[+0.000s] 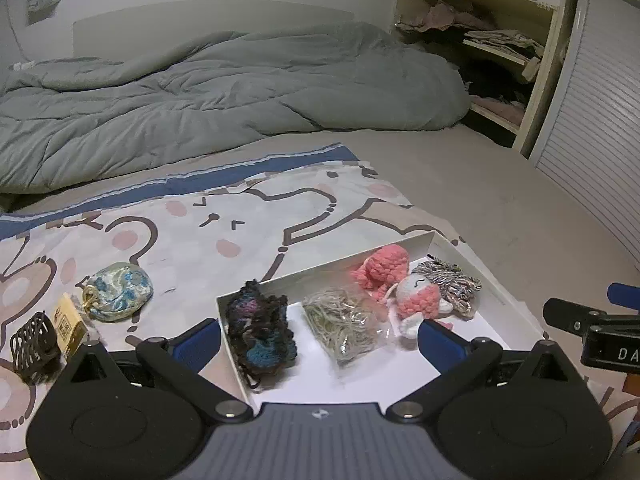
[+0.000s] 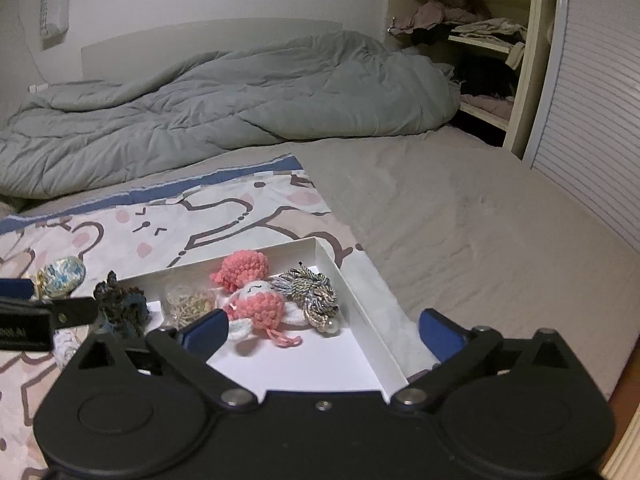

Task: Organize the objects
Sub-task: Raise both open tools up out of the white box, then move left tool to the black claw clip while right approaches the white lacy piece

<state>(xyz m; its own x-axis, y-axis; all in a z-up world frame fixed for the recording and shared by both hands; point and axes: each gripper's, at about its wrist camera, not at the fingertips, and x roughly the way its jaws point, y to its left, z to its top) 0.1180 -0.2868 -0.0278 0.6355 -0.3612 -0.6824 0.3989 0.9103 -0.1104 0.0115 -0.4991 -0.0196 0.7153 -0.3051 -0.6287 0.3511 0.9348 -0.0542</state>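
A white shallow box (image 1: 496, 292) (image 2: 360, 276) lies on a patterned cloth (image 1: 208, 224) on the bed. In it are a dark crocheted piece (image 1: 260, 328) (image 2: 120, 310), a clear bag of pale threads (image 1: 344, 324) (image 2: 188, 304), two pink crocheted dolls (image 1: 384, 268) (image 2: 260, 304) and a striped cord knot (image 1: 452, 284) (image 2: 312, 292). Left of the box lie a blue floral pouch (image 1: 118, 296) (image 2: 62, 274), a small yellow box (image 1: 70, 326) and a dark hair claw (image 1: 34, 340). My left gripper (image 1: 320, 340) is open above the box's near side. My right gripper (image 2: 322, 332) is open above the box's right part.
A grey-green duvet (image 1: 208, 92) is bunched at the far side of the bed. Bare beige sheet (image 2: 460, 220) lies to the right. A shelf niche with clothes (image 1: 488, 52) and a slatted door (image 1: 592, 128) stand at the far right.
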